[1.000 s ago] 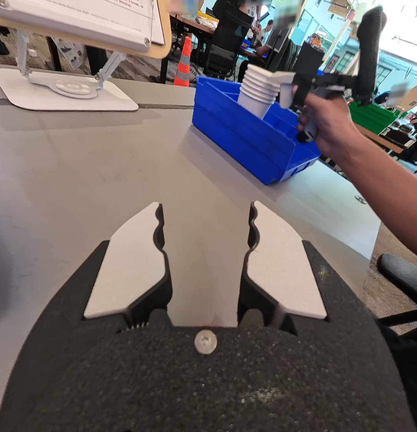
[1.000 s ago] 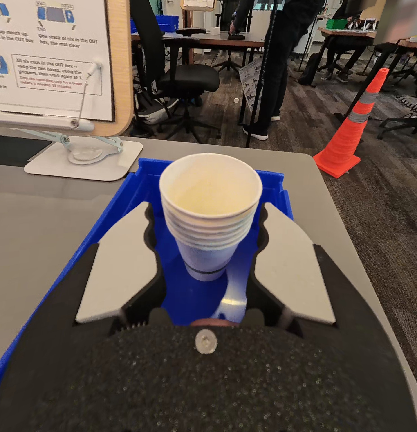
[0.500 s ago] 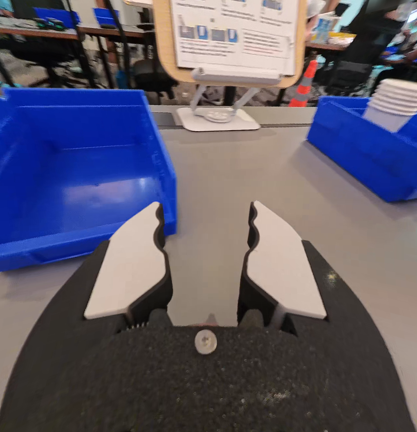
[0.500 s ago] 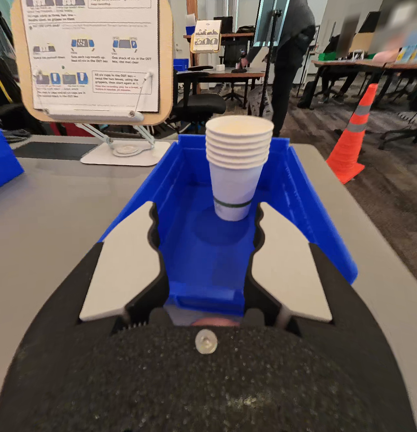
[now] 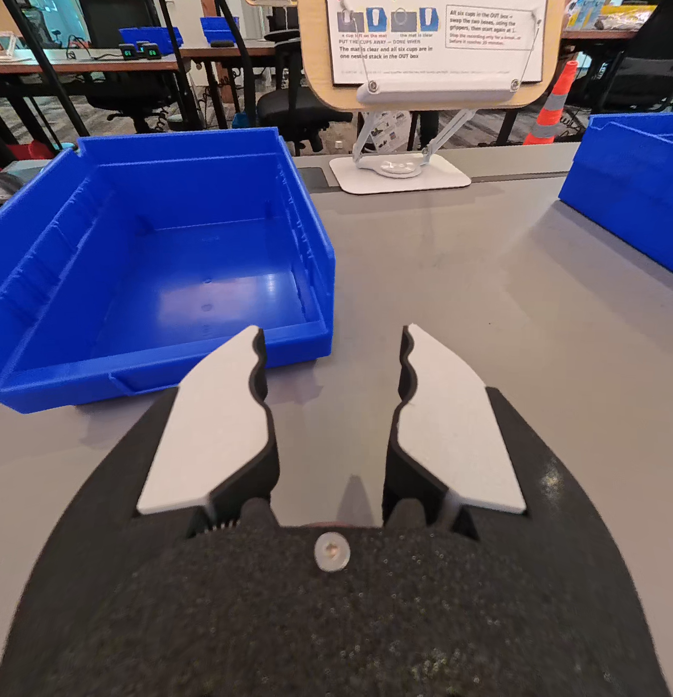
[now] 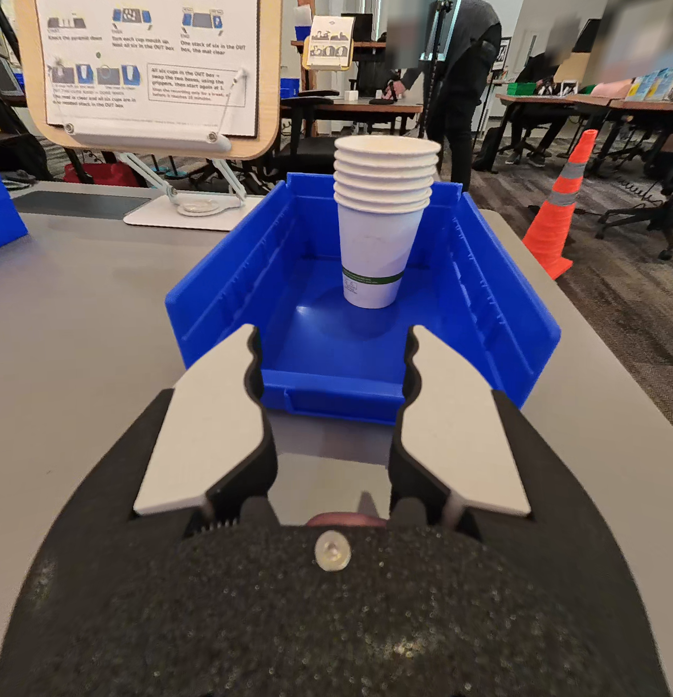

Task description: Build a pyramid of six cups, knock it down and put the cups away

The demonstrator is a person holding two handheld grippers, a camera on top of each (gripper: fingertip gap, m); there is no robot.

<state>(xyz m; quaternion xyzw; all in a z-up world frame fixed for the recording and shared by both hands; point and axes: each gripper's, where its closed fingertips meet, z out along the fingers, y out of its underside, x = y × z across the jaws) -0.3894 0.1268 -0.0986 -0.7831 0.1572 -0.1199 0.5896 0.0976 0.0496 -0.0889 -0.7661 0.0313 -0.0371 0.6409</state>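
A nested stack of white paper cups [image 6: 380, 226] stands upright, mouths up, in the far half of a blue bin [image 6: 497, 301] in the right wrist view. My right gripper [image 6: 333, 332] is open and empty, held above the grey table just in front of that bin's near wall. In the left wrist view an empty blue bin [image 5: 169, 362] sits at the left. My left gripper [image 5: 331, 330] is open and empty over the table, beside that bin's near right corner. The edge of the bin with the cups [image 5: 629, 181] shows at the far right there.
A wooden instruction board on a white stand [image 5: 399, 169] stands at the back of the grey table [image 5: 478, 301]; it also shows in the right wrist view [image 6: 150, 75]. An orange cone [image 6: 557, 211] stands on the floor past the table's right edge. Chairs, desks and people are behind.
My right gripper has drawn back from around the cup stack to just outside the bin. My left gripper has swung left from facing the cup bin to the empty bin.
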